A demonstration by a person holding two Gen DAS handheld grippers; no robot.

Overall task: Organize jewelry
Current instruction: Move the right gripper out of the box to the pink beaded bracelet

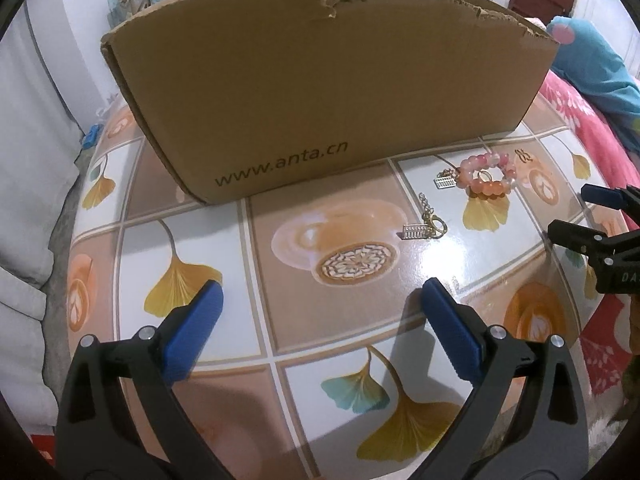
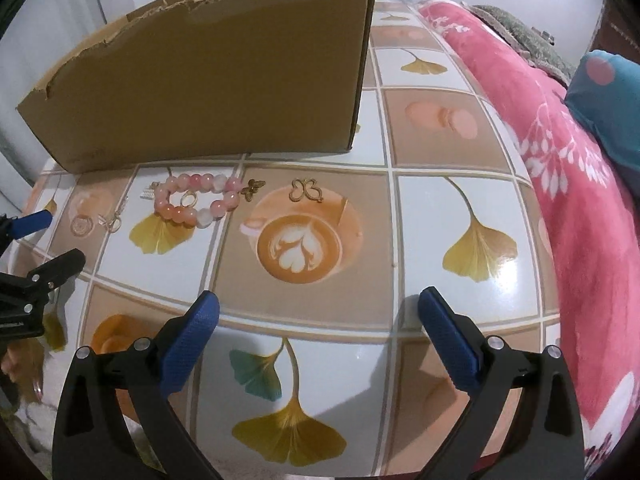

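A pile of pink and orange bead bracelets lies on the patterned table just in front of a brown cardboard box. A gold ring rests inside the pile. Two gold butterfly charms lie to its right. In the left wrist view a small gold charm on a chain lies nearer than the bracelets. My left gripper hangs open and empty over the table, left of the jewelry. My right gripper is open and empty too, nearer than the butterflies.
The cardboard box has a torn top edge and spans the back of the table. A pink floral blanket and a blue plush lie past the table's right edge. White cushions sit to the left.
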